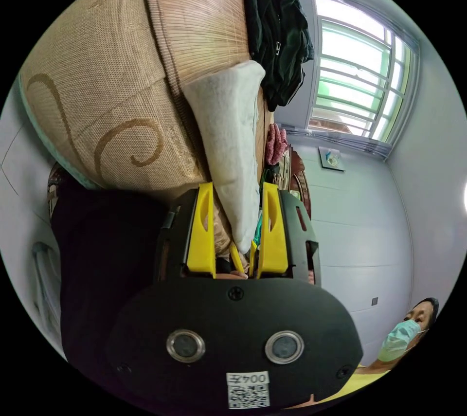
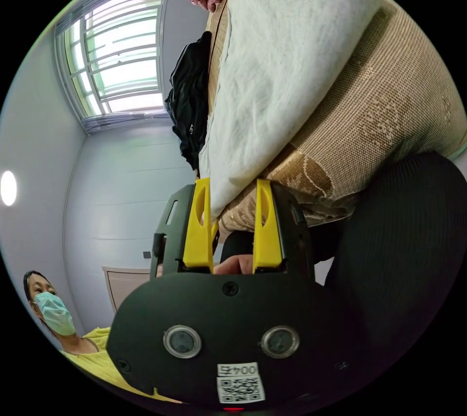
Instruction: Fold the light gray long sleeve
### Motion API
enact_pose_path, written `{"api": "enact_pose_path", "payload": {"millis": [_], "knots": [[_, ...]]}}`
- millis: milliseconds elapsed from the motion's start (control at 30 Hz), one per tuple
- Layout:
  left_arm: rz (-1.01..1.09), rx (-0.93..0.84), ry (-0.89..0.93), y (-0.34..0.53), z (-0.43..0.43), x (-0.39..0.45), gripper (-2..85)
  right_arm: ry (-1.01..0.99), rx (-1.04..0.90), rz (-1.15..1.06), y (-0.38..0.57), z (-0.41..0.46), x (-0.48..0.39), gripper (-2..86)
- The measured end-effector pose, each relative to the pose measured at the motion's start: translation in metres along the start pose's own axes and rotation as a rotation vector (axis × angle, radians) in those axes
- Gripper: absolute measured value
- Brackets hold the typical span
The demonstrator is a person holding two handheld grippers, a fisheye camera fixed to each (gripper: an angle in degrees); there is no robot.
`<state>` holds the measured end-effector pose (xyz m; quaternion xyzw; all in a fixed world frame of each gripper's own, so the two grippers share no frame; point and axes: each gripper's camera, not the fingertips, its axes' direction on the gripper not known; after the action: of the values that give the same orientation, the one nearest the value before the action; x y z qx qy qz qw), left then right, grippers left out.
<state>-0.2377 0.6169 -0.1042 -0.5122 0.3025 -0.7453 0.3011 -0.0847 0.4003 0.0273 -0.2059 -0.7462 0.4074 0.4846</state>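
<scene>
Both grippers pinch the light gray garment over the woven mat.

In the left gripper view, your left gripper (image 1: 238, 245) has its 2 yellow fingers (image 1: 202, 231) standing apart at the tips, with a narrow tail of the light gray, fuzzy long sleeve garment (image 1: 231, 143) running down between them toward 6 o'clock; whether they clamp it I cannot tell. In the right gripper view, your right gripper (image 2: 228, 226) likewise takes the garment's edge between its fingers (image 2: 265, 226), and the grip there is hidden too. The garment lies on the tan woven straw mat (image 2: 379, 109), likely held at 2 ends so you can lift a fold evenly. A heap of dark clothes (image 1: 272, 27) sits at 12 o'clock beyond it, near the barred window (image 1: 360, 75), well clear of the fold.
</scene>
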Motion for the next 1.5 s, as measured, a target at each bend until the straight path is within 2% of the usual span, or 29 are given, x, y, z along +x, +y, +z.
{"api": "enact_pose_path", "payload": {"millis": [300, 433, 500, 567, 633, 767, 867, 1067, 1233, 1500], "knots": [[0.024, -0.018, -0.002, -0.005, -0.002, -0.02, 10.8, 0.008, 0.001, -0.03, -0.009, -0.009, 0.0, 12.0], [0.089, 0.011, -0.073, -0.002, -0.01, -0.012, 5.0, 0.16, 0.026, -0.09, -0.009, -0.016, -0.022, 3.8], [0.162, 0.02, -0.136, 0.0, -0.014, 0.005, 3.8, 0.184, 0.053, -0.149, -0.008, -0.023, -0.041, 3.0], [0.211, 0.001, -0.194, 0.0, -0.016, 0.015, 3.2, 0.309, 0.049, -0.225, -0.008, -0.023, -0.058, 2.5], [0.19, -0.033, -0.261, -0.002, -0.015, 0.007, 2.7, 0.369, 0.005, -0.175, -0.013, -0.018, -0.051, 2.2], [0.141, -0.05, -0.281, 0.0, -0.015, -0.02, 2.8, 0.343, -0.01, -0.081, -0.012, -0.018, -0.025, 2.5], [0.192, -0.066, -0.292, 0.0, -0.016, -0.011, 3.5, 0.297, 0.0, -0.068, -0.007, -0.025, -0.026, 4.3], [0.227, -0.101, -0.173, 0.002, -0.04, -0.009, 7.2, 0.137, -0.058, -0.09, 0.006, -0.063, -0.035, 10.7], [0.229, 0.027, -0.132, 0.001, -0.102, -0.017, 10.8, 0.246, 0.133, -0.199, 0.014, -0.135, -0.049, 12.0], [0.078, 0.135, -0.016, -0.027, -0.131, -0.046, 15.0, 0.262, 0.411, -0.102, 0.008, -0.198, -0.017, 16.2]]}}
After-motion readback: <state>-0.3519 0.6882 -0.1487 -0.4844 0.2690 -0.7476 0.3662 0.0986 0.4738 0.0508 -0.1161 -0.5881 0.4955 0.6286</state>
